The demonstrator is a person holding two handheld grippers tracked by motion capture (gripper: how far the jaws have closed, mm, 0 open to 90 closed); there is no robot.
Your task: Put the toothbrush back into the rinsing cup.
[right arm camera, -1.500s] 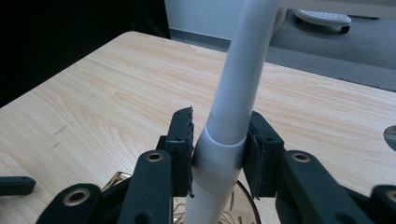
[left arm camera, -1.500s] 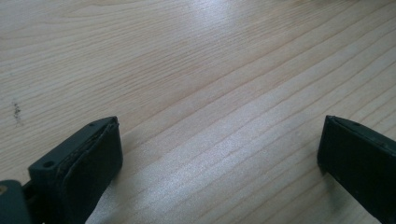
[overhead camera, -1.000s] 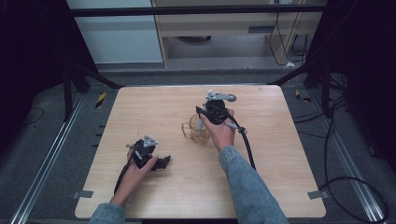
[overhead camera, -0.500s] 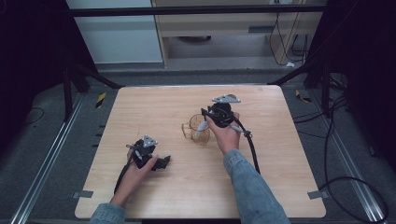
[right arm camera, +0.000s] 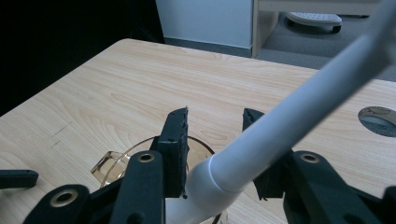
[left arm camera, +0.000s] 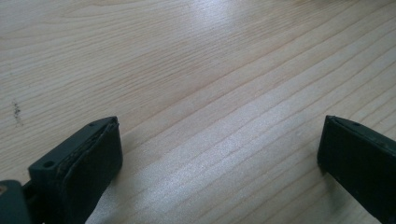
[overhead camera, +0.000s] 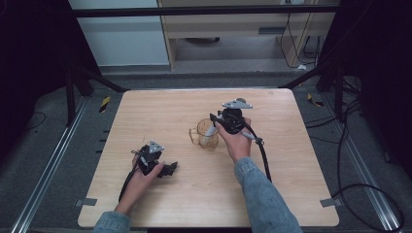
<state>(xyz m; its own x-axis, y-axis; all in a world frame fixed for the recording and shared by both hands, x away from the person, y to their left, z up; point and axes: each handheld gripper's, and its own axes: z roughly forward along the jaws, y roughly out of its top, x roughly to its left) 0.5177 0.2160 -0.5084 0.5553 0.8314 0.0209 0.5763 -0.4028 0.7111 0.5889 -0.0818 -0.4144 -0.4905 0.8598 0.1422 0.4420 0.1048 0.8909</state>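
The right gripper [right arm camera: 212,144] has its fingers [right arm camera: 173,149] narrow around a white handle [right arm camera: 299,112], one finger against its side, the other close on the far side; they have just been opening slightly, and whether they press it now I cannot tell. The handle is smooth, round and stiff, probably a light plastic utensil, so it could slip or swing if taken near its end; a hold lower down, near the thicker collar, looks safer. Its lower end drops into a clear amber cup [overhead camera: 204,136] with a side loop, standing upright on the table [overhead camera: 160,111] just left of the right gripper [overhead camera: 214,131] in the high view, a little right of the table's middle. The cup looks like thin glass or plastic, light and easy to tip, so the utensil should be moved gently and not levered against the rim. The left gripper [overhead camera: 165,169] rests near the front left, fingers [left arm camera: 84,163] wide apart over bare wood, holding nothing.
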